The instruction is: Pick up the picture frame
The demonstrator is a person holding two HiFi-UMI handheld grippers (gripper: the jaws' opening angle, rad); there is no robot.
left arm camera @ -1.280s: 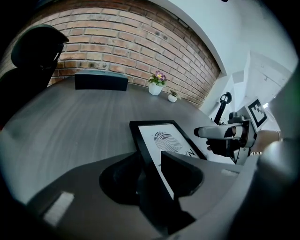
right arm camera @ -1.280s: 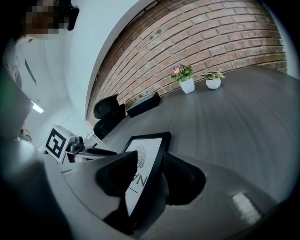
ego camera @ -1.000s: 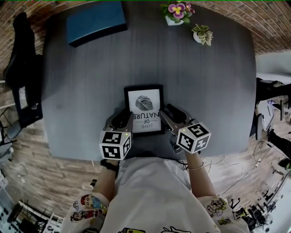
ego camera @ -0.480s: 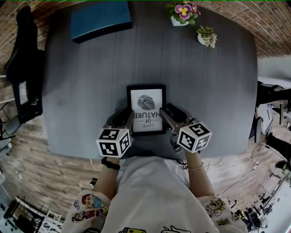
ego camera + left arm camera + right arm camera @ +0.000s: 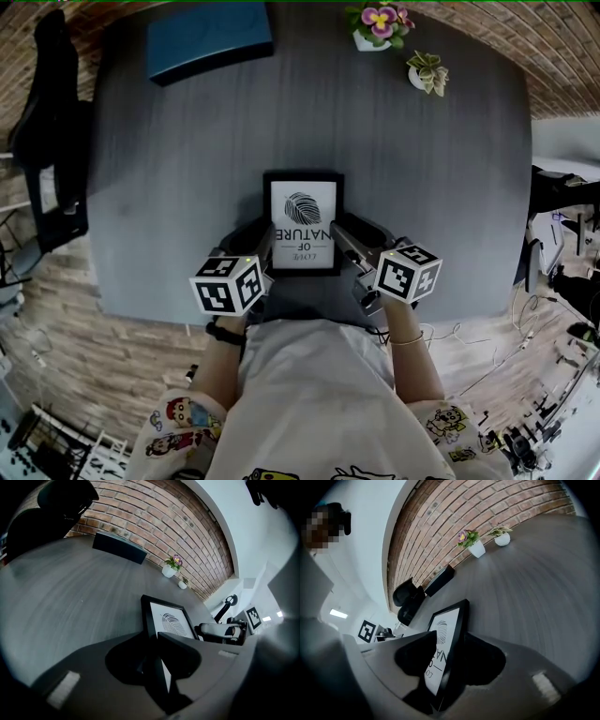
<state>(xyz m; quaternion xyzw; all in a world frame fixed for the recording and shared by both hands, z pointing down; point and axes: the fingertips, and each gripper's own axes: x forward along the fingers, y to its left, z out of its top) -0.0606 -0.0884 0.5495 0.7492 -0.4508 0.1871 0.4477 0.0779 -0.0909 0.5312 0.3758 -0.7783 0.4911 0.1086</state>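
**Desk:** What fills the shot?

**Photographer:** A dark grey wood-grain table point(image 5: 422, 187) in front of a red brick wall point(image 5: 154, 522), with a black office chair point(image 5: 47, 141) off the table's left side. A flat blue rectangular case point(image 5: 208, 42) lies at the far left corner.

**Desk:** And the frame?

**Photographer:** The black-rimmed picture frame with a white fingerprint print point(image 5: 302, 220) lies flat near the table's front edge. The left gripper point(image 5: 261, 239) straddles its left rail, jaws just closing. The right gripper point(image 5: 339, 232) straddles the right rail, jaws just widening. On both sides a strip of white print shows between rail and inner jaw, so neither gripper is clamped on it.

**Desk:** Anything smaller?

**Photographer:** A purple-flowered plant in a white pot point(image 5: 378, 23) and a small leafy plant in a white pot point(image 5: 427, 73) stand at the far right, well apart from the frame.

**Desk:** What's lost?

**Photographer:** The frame's lower side rails are under the gripper fingers. The table's near edge is behind the person's white shirt point(image 5: 314, 394). The case's far edge is cropped.
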